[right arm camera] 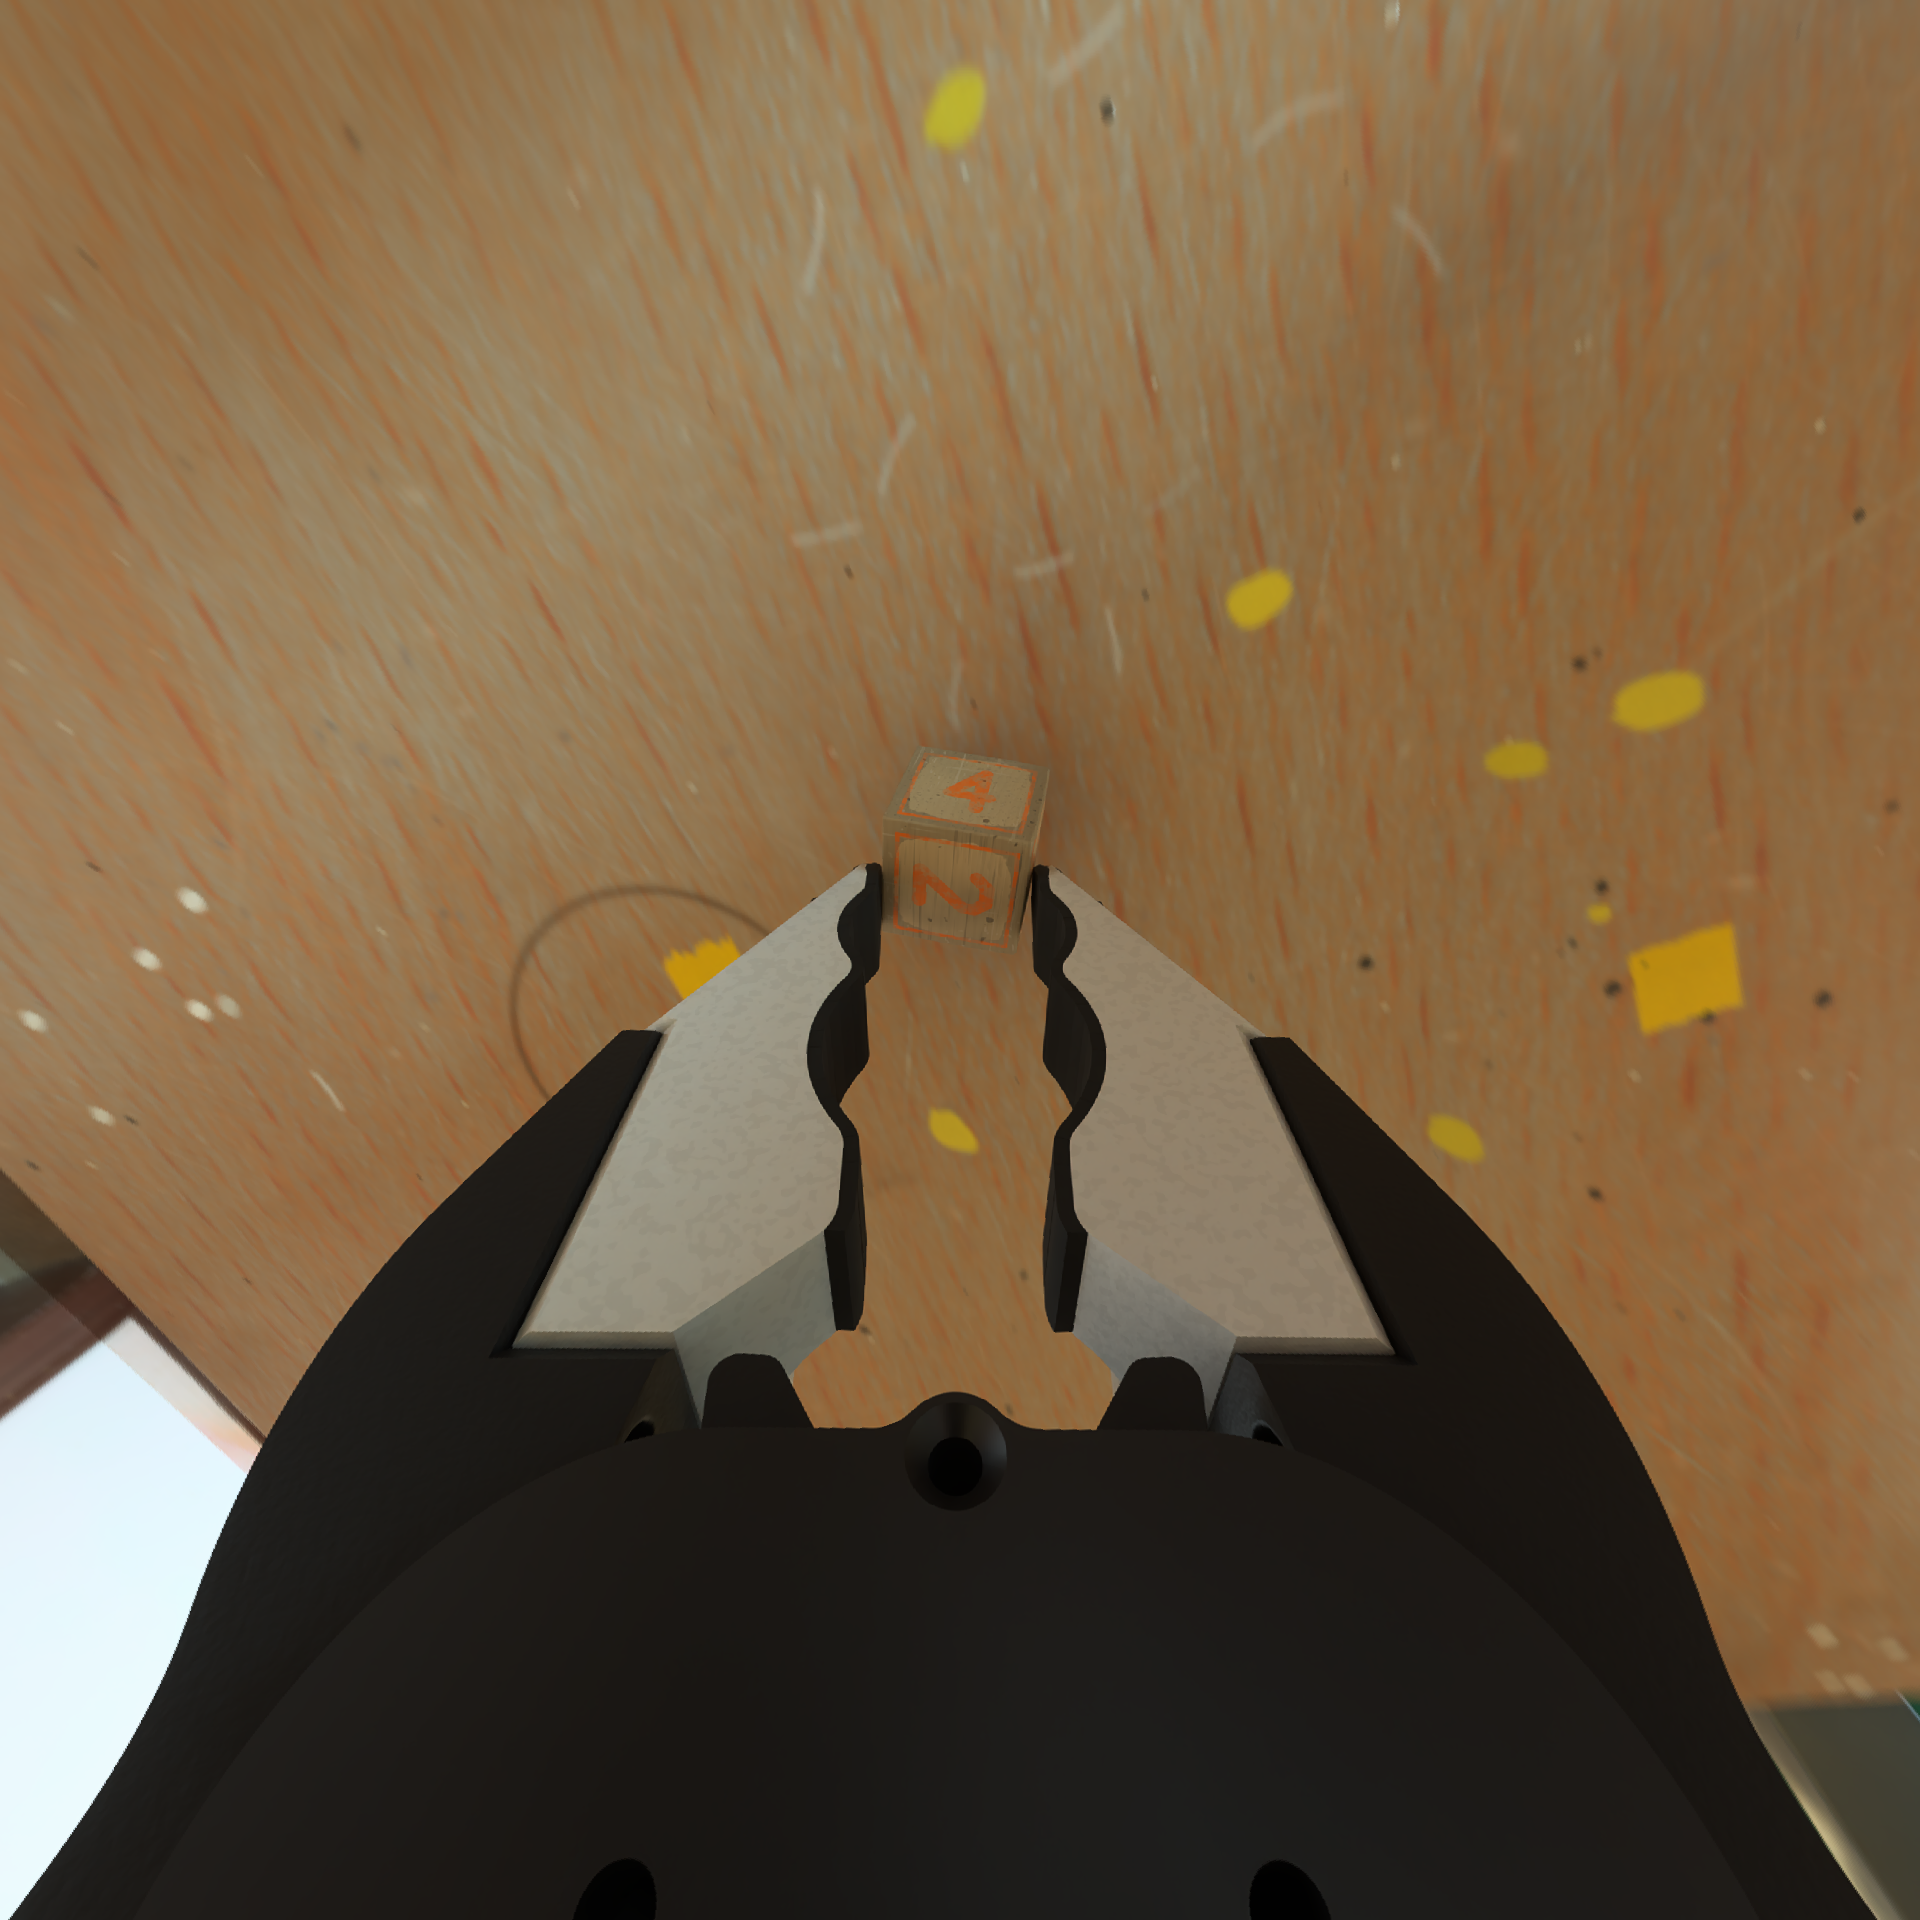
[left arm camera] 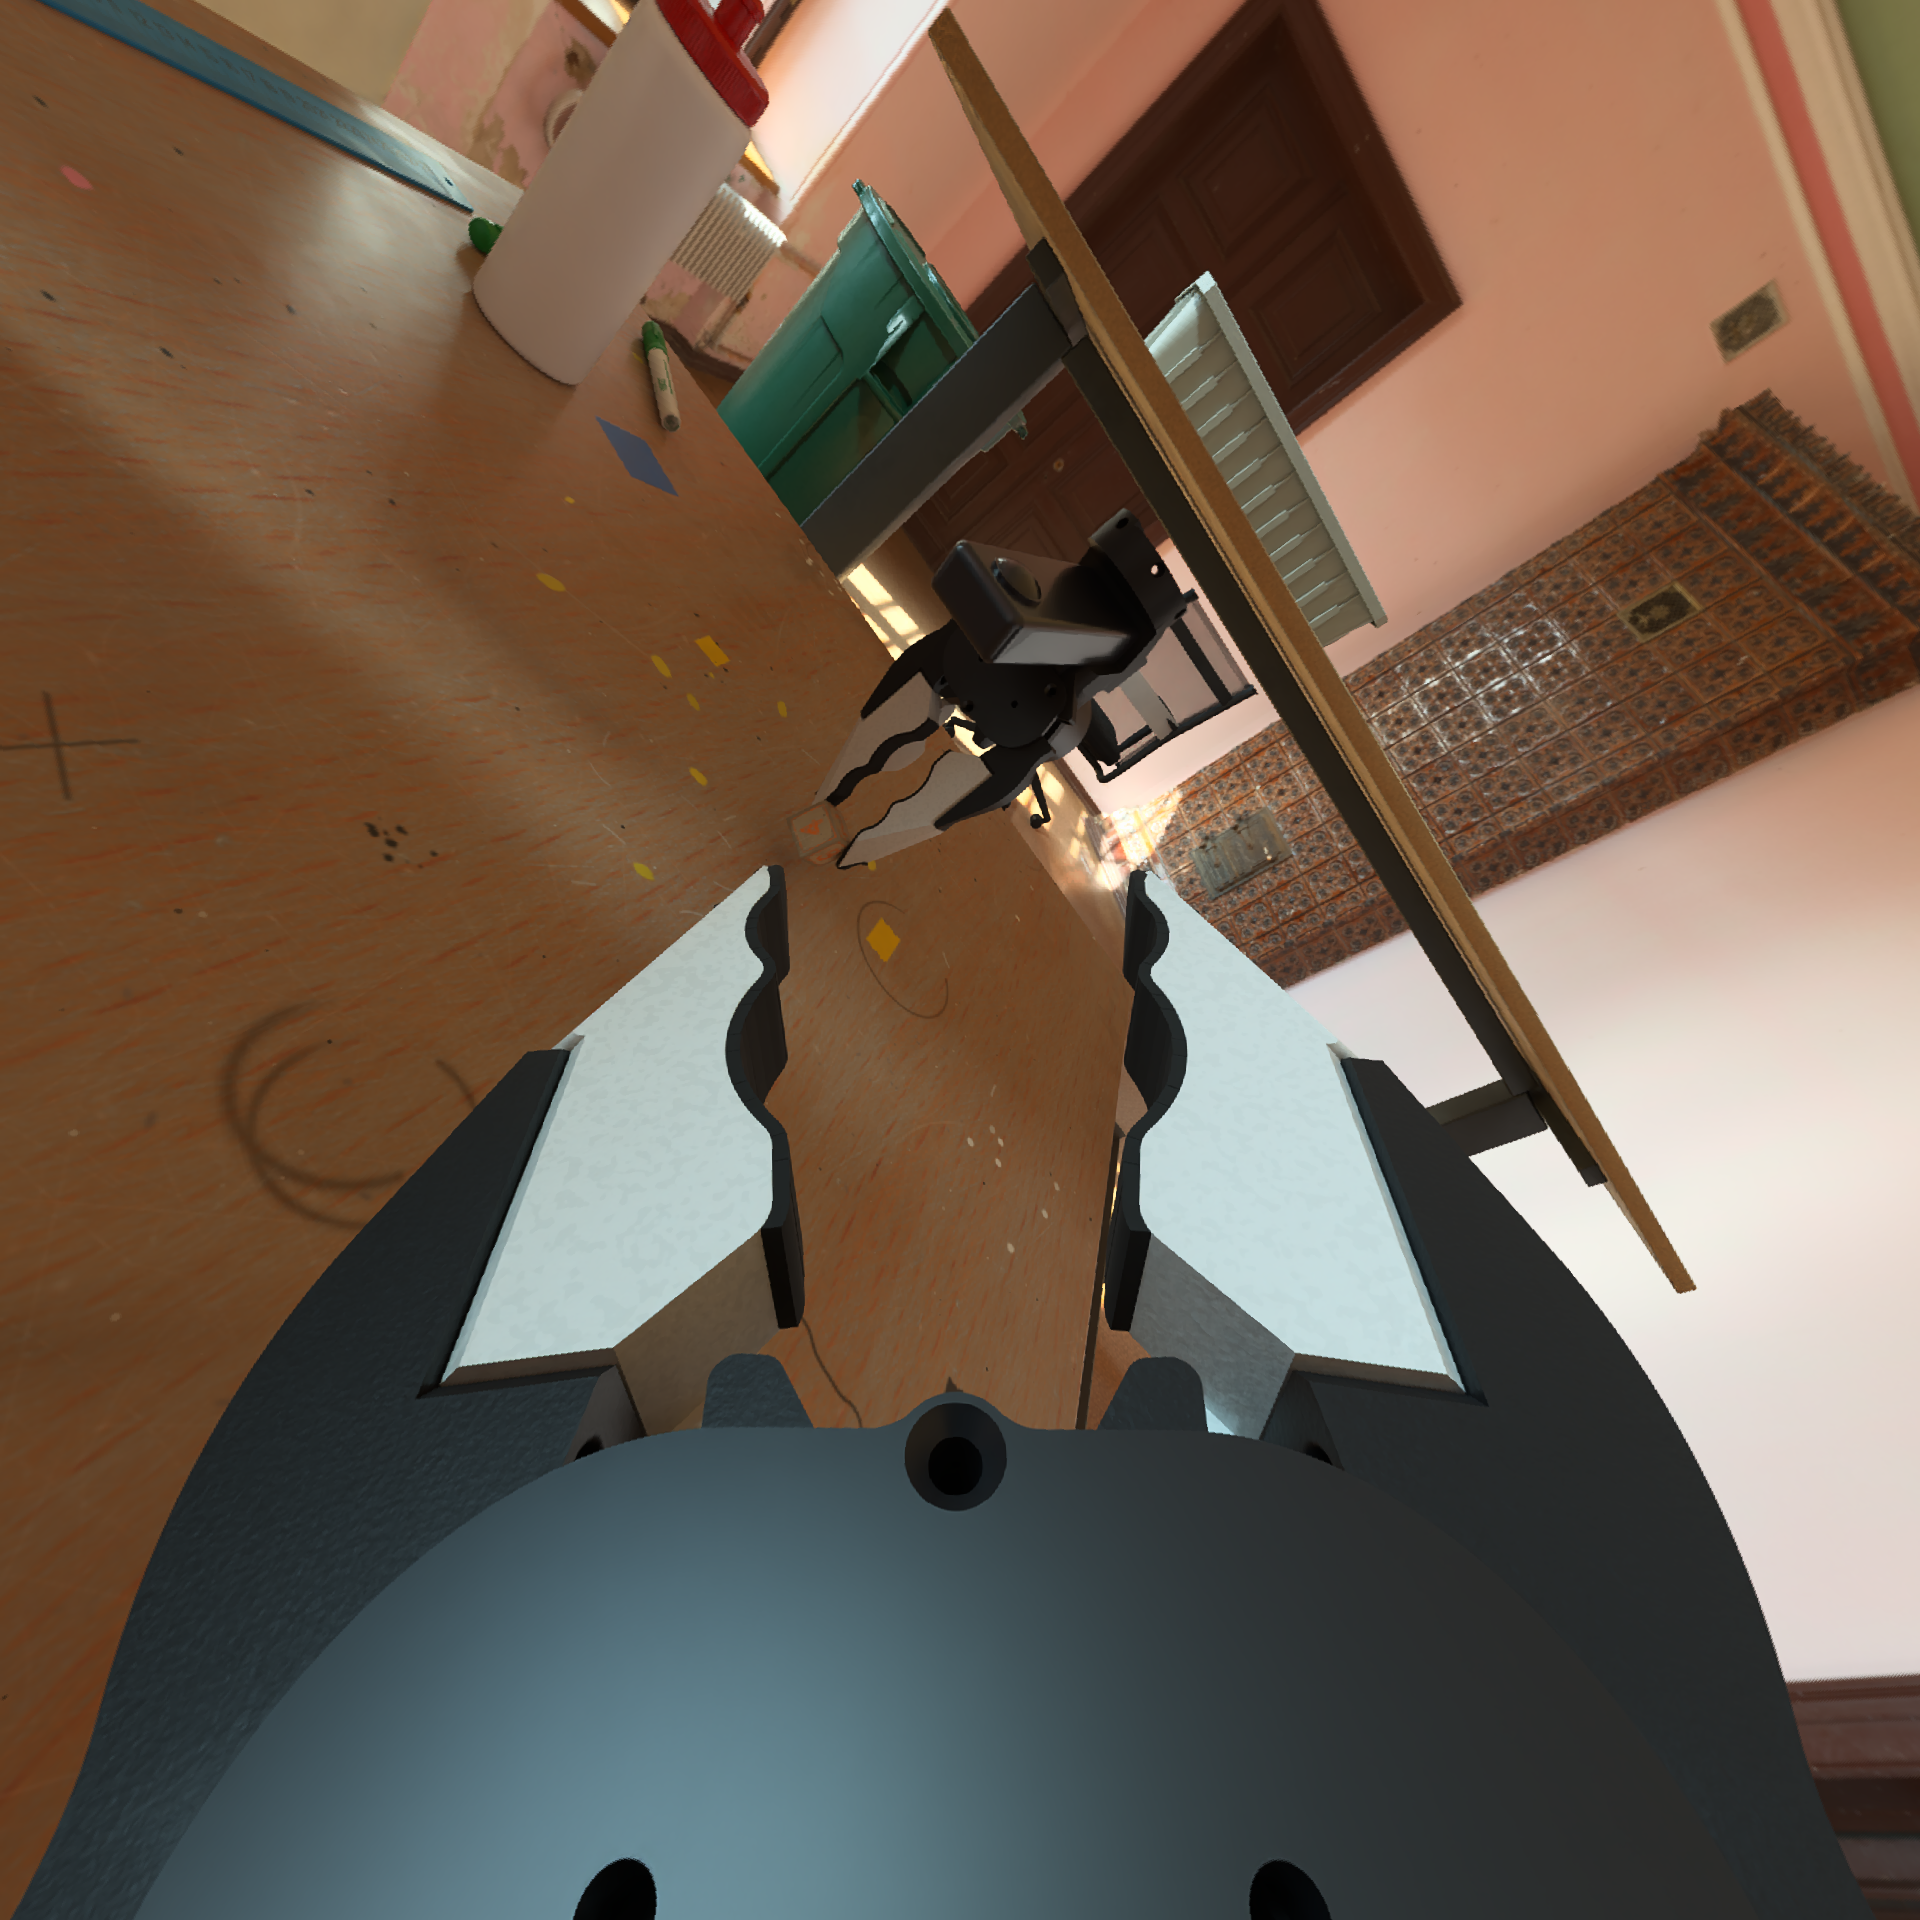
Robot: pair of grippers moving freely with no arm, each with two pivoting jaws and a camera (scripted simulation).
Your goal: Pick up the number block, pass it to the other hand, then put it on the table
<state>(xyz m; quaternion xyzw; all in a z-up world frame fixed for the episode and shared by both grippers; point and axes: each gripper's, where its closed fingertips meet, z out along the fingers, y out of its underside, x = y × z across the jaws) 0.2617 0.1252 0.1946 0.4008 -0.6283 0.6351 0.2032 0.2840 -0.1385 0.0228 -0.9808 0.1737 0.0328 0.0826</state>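
Right now, as I read it from the two wrist feeds:
Block position: the number block (right arm camera: pixel 961 847) sits on the table (right arm camera: pixel 416 520) dead ahead of my right claw (right arm camera: pixel 954 894), at the very fingertips, a fingertip flanking each side
Block axis: it is a cube, so no long axis; one face looks squarely back down the fingers
Right claw state: partly closed around the block; I cannot tell whether the pads are pressing or just beside it
Right claw pose: tilted steeply down at the tabletop, tips nearly on the wood
Left claw (left arm camera: pixel 956 894) state: jaws spread wide, nothing between them
Left claw relation: block (left arm camera: pixel 814 831) lies ahead, slightly left of its fingers, well apart
Nearer claw: right (left arm camera: pixel 847 831)
Next move, my judgement: confirm the squeeze, then lift toward the left claw
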